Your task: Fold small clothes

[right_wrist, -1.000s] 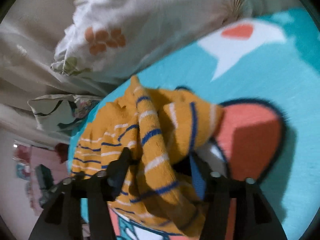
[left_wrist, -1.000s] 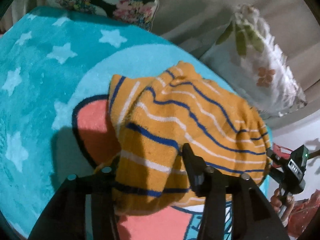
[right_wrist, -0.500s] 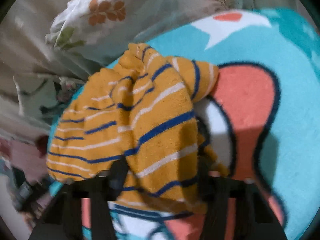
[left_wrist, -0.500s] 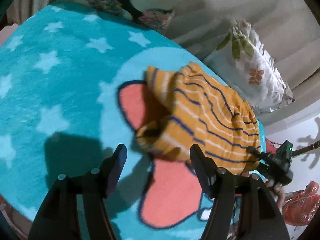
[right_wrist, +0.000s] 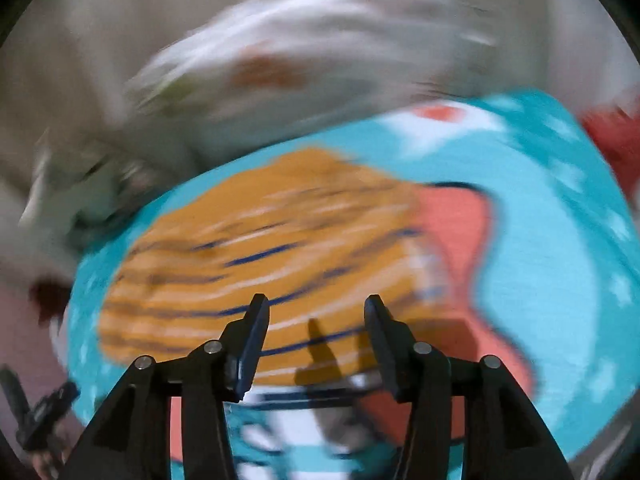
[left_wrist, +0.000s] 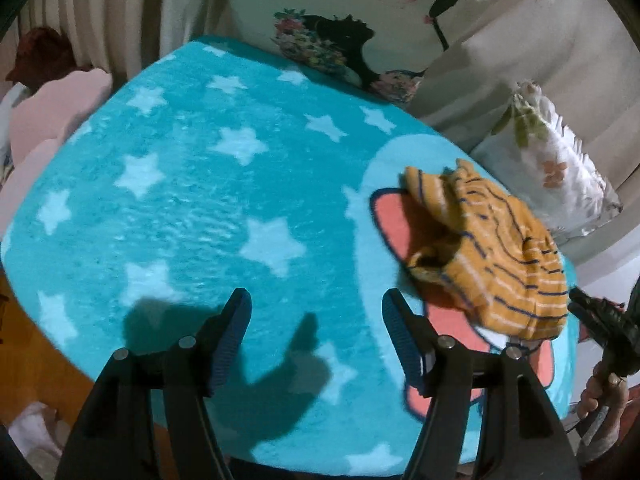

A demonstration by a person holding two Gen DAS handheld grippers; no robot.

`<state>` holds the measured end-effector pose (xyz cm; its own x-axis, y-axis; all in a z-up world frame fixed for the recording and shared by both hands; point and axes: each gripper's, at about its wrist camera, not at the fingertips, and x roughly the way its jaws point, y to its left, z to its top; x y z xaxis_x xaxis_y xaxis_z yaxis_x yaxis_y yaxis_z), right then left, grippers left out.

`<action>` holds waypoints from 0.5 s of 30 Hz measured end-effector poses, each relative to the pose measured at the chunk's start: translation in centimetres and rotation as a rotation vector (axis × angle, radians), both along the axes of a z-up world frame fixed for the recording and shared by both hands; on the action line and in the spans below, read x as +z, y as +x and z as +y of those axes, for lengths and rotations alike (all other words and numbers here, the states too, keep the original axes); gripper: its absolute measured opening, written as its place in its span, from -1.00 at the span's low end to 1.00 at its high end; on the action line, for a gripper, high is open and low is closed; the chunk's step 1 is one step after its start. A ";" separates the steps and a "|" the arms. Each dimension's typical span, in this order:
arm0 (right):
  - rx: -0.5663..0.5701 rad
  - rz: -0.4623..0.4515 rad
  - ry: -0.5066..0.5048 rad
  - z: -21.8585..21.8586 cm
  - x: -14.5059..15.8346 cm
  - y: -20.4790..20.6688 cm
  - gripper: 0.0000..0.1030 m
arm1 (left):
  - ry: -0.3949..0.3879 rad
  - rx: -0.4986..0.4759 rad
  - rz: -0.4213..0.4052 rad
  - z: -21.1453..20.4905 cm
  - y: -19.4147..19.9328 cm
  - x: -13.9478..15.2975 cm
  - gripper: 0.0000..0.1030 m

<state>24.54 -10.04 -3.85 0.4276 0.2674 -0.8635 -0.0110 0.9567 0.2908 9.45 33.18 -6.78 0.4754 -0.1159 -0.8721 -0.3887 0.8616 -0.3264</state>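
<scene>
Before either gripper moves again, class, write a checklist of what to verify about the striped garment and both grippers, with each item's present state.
1. Left gripper empty, jaws just opened apart: ok.
2. Right gripper empty, jaws just reopened: ok.
3. Orange striped garment lying free on the teal star blanket: ok.
4. Garment folded neatly: not ok, it is bunched, one end curled up.
5. Garment's edges traceable from the right wrist view: cannot tell, blurred.

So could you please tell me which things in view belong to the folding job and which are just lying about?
Job:
- striped garment, folded on the blanket
- star blanket
- left gripper, open, empty
- right gripper, open, empty

Lying about:
- silhouette pillow
- leaf-print pillow
</scene>
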 end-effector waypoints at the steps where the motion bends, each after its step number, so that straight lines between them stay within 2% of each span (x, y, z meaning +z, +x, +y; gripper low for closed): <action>1: 0.088 0.001 0.028 3.3 -0.5 0.0 0.05 | -0.013 0.000 -0.001 0.2 -0.2 -0.1 0.30; 2: 0.156 0.016 0.043 5.8 -1.1 0.0 0.04 | -0.030 0.002 -0.001 0.4 -0.5 -0.3 0.30; 4: 0.270 0.043 0.037 10.6 -2.3 -0.2 -0.28 | -0.046 0.006 -0.003 0.8 -1.3 -0.3 0.30; 5: 0.329 0.040 0.024 13.5 -2.9 -0.2 -0.31 | -0.043 0.009 -0.007 0.9 -1.8 -0.1 0.30; 7: 0.386 0.050 0.016 16.6 -4.1 0.0 -0.31 | -0.028 0.019 -0.010 1.3 -2.7 0.2 0.30; 10: 0.398 0.158 -0.049 20.2 -7.8 0.6 -0.28 | 0.005 0.045 -0.018 2.0 -4.3 0.8 0.30; 11: 0.423 0.156 -0.080 21.3 -8.2 0.2 -0.28 | 0.027 0.050 -0.024 2.2 -4.9 1.2 0.32; 12: 0.475 0.133 -0.108 22.7 -7.9 -0.3 -0.28 | 0.055 0.051 -0.033 2.4 -5.4 1.6 0.33; 14: 0.614 0.118 -0.080 24.7 -6.8 -2.4 -0.28 | 0.103 0.054 -0.051 2.6 -6.3 2.3 0.40; 15: 0.667 0.107 -0.073 25.4 -6.2 -3.4 -0.16 | 0.124 0.054 -0.067 2.6 -6.7 2.7 0.40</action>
<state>21.09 15.36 -10.09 0.1025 0.3832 -0.9180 -0.5803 0.7725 0.2577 2.78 35.80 -4.11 0.5353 0.0179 -0.8445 -0.4164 0.8754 -0.2454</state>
